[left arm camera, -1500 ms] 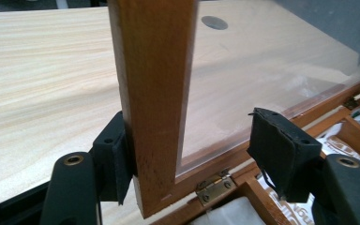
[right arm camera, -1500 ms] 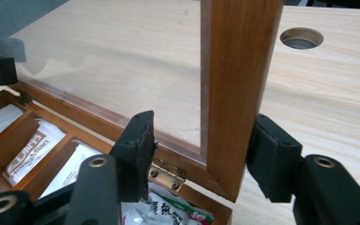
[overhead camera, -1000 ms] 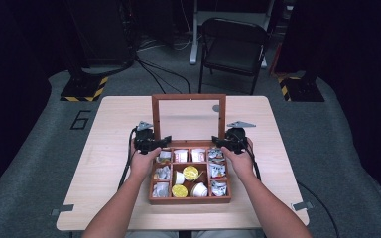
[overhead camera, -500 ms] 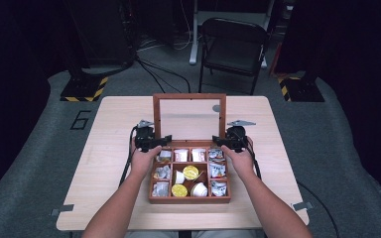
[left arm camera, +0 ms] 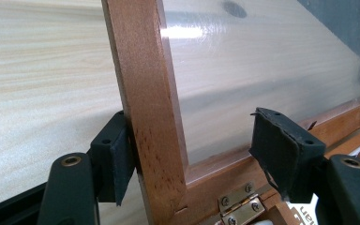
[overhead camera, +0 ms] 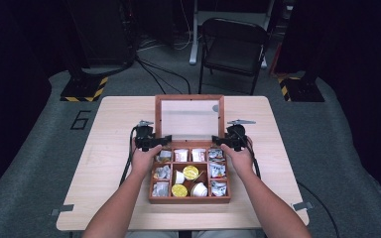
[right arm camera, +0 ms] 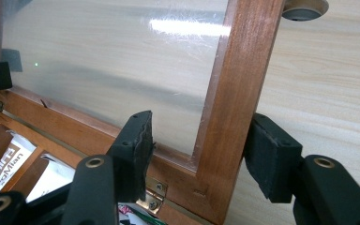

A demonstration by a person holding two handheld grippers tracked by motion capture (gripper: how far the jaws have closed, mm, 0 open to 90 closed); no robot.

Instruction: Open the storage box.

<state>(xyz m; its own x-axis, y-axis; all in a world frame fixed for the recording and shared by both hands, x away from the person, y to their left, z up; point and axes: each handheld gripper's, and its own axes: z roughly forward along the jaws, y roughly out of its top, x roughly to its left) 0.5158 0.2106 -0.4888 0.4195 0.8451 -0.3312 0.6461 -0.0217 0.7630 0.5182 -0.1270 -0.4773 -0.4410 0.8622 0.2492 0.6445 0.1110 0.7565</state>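
The box lid (overhead camera: 190, 118) stands upright; left tongs (left arm camera: 194, 154) and right tongs (right arm camera: 201, 154), just spreading, straddle its side rails unclamped

Lid (left arm camera: 145, 108) reddish wood, pane glossy, perhaps plastic; hinge (left arm camera: 236, 206) brass; table (overhead camera: 114, 148) pale wood.

Both gripper (left arm camera: 192, 154) (right arm camera: 199, 154) jaw pairs now parted wider around the lid frame (overhead camera: 190, 98).

Wooden box (overhead camera: 189, 198) lies open, glass-paned lid (overhead camera: 190, 117) upright.
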